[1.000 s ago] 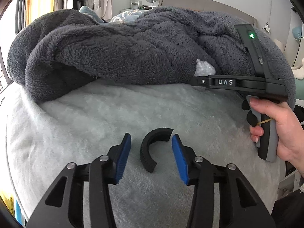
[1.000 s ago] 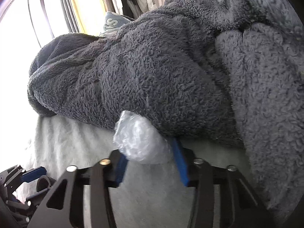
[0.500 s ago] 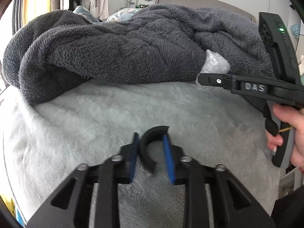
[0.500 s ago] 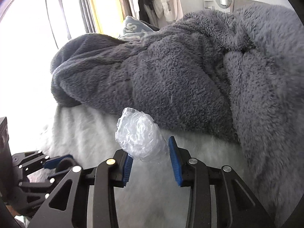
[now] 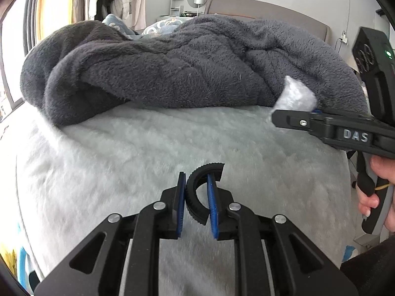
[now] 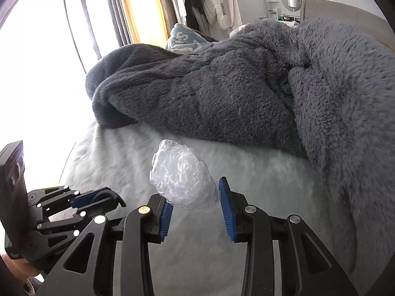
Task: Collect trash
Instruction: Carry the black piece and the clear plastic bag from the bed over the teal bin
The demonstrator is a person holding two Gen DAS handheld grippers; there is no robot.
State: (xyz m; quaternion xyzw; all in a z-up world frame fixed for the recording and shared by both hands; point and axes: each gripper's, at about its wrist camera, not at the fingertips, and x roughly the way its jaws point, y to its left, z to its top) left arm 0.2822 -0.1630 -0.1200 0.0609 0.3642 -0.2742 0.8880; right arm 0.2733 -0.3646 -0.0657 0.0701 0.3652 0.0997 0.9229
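Two pieces of trash are in my tongs. From my left wrist view, my left gripper (image 5: 196, 198) has its blue pads clamped on one side of a black ribbed half-ring (image 5: 197, 192); the other end of its curve pokes out past the fingertips, over the pale fluffy bed cover (image 5: 123, 160). At the right edge, my right hand (image 5: 380, 192) holds the right gripper (image 5: 293, 117), with a crumpled clear plastic wad (image 5: 295, 96) showing at its tips against the dark grey fleece blanket (image 5: 172, 74).

From my right wrist view, the right gripper (image 6: 196, 208) is closed on that plastic wad (image 6: 180, 176), which bulges up and left above the pads, clear of the bed cover (image 6: 259, 172). The left gripper (image 6: 103, 197) sits low at the left, its pads pinching the black half-ring (image 6: 108, 196).
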